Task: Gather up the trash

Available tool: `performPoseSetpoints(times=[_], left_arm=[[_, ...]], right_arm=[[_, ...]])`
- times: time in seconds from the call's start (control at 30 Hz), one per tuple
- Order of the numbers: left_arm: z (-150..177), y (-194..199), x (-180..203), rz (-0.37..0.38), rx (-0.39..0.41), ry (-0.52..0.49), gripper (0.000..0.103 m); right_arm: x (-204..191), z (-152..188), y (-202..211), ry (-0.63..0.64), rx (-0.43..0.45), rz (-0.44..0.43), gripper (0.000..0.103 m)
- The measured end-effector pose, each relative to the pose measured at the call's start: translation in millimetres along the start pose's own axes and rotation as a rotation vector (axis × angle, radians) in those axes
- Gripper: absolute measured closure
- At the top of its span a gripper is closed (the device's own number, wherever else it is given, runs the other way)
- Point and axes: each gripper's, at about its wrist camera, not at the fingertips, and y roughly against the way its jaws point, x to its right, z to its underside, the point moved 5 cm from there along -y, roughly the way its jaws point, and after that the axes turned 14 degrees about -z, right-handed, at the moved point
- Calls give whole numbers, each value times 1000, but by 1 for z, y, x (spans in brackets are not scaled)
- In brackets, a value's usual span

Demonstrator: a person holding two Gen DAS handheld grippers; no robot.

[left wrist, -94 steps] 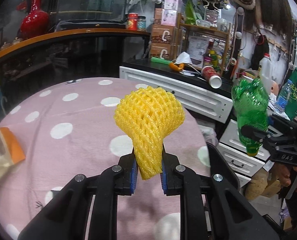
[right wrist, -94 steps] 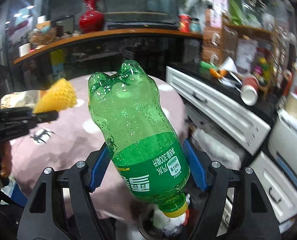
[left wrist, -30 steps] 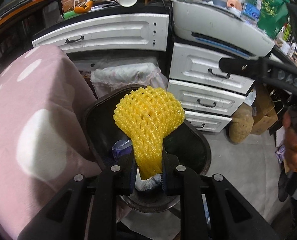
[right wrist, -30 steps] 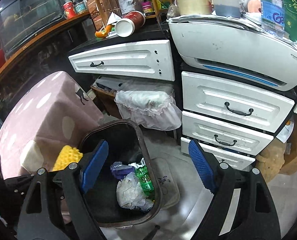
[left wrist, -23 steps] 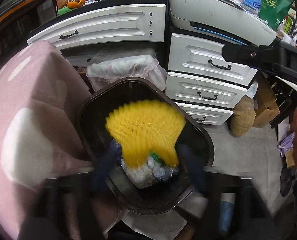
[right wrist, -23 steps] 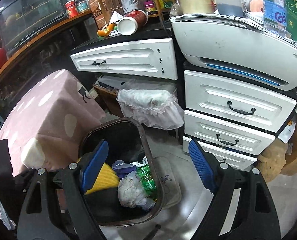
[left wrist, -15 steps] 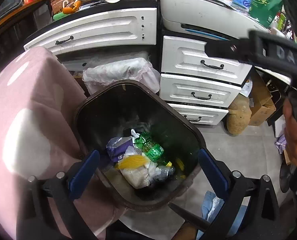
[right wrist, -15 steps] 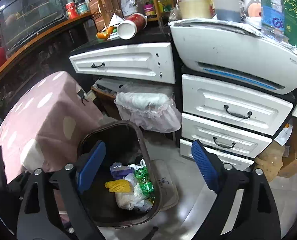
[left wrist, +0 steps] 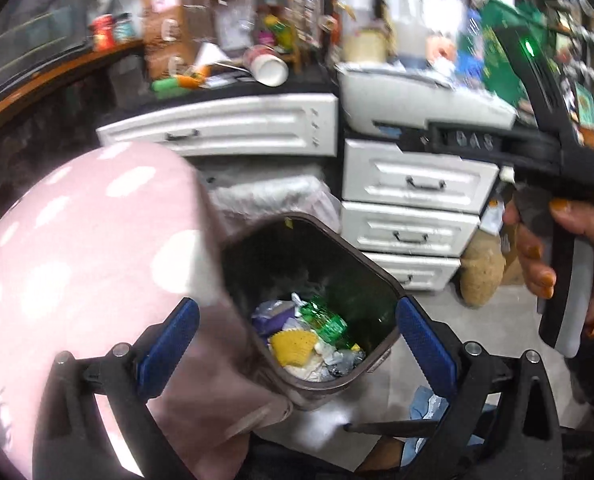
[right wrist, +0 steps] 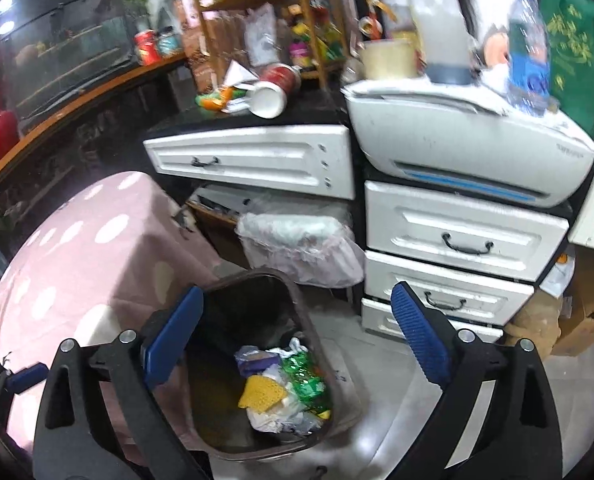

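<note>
Gaping wide, left gripper (left wrist: 297, 344) empty; right gripper (right wrist: 297, 340) opening (empty) above bin (right wrist: 317, 436).

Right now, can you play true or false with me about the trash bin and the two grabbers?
1. The yellow foam net lies inside the bin. True.
2. The green bottle stands on the pink dotted tablecloth. False: it lies in the bin beside the yellow net.
3. The left gripper is squeezing the yellow net. False: its jaws stand wide apart with nothing between them.
4. The right gripper holds nothing. True: its jaws are opening wider, empty, above the bin.
5. A tipped-over paper cup lies on the black counter. True.
</note>
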Motion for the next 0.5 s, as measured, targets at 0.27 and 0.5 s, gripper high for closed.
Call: performPoseSetpoints(times=[0.27, 0.5], left_arm=[[2, 44, -82, -121, 53, 218, 5], [15, 81, -134, -321, 91, 309, 5]], right_arm=[[-83, 6, 19, 107, 22, -85, 6], [-151, 22, 39, 185, 58, -156, 6]])
